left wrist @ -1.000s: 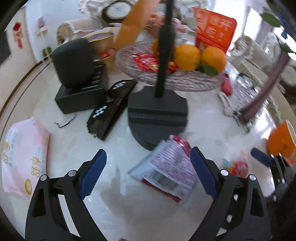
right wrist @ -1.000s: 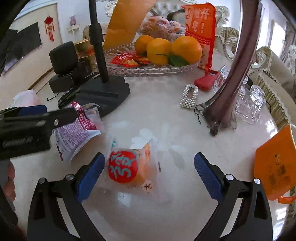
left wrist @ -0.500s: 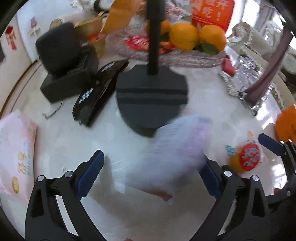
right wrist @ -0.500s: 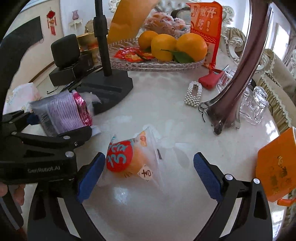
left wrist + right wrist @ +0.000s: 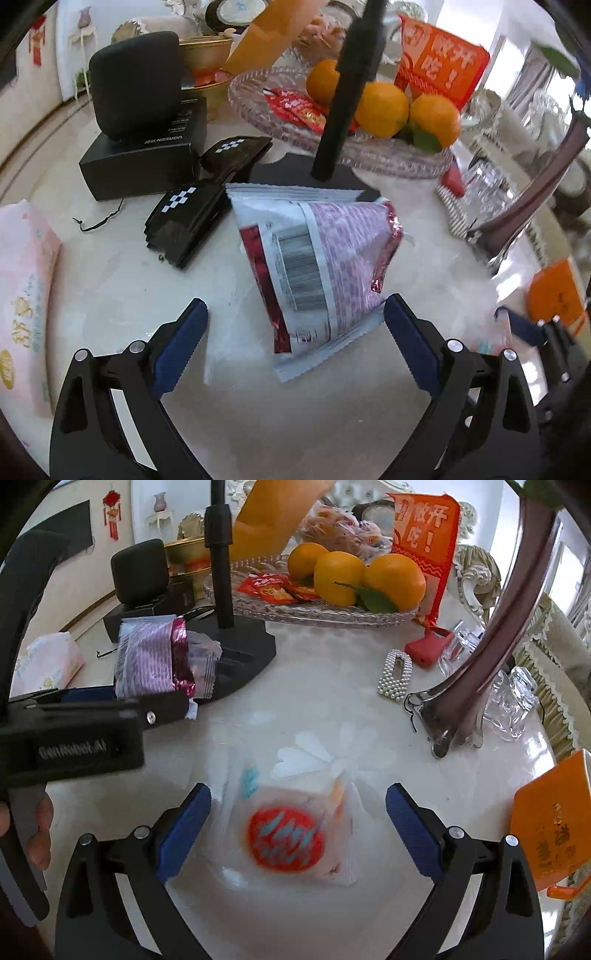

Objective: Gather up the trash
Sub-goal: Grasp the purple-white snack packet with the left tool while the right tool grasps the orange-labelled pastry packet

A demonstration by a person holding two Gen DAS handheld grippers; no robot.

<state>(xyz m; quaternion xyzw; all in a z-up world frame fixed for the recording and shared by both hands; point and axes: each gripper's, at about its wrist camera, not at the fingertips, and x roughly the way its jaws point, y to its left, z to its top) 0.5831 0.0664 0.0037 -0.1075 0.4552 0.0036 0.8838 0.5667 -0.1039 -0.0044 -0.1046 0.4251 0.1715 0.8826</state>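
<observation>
A purple and white snack wrapper [image 5: 317, 266] with a barcode stands tilted on the marble table [image 5: 110, 280], between the jaws of my left gripper [image 5: 295, 304]. Those jaws are wide apart: the wrapper's lower right corner reaches the right finger, and the left finger is well clear of it. From the right wrist view the same wrapper [image 5: 147, 661] rises behind the left gripper [image 5: 110, 709]. My right gripper [image 5: 298, 790] is open over a clear wrapper with a red circle [image 5: 288, 838], which lies blurred between the fingers and touches neither.
A black stand base [image 5: 295, 173] with its pole sits just behind the snack wrapper. Behind that is a glass tray [image 5: 258, 103] of oranges. Black boxes [image 5: 144, 158] and a pink tissue pack [image 5: 22, 288] lie left. A pearl clip [image 5: 395, 677], a purple vase [image 5: 480, 664] and an orange box [image 5: 550, 819] are right.
The snack wrapper, flat on the table before, now stands tilted up between the left jaws. My left gripper has dropped closer to it. The right gripper has come nearer the clear wrapper.
</observation>
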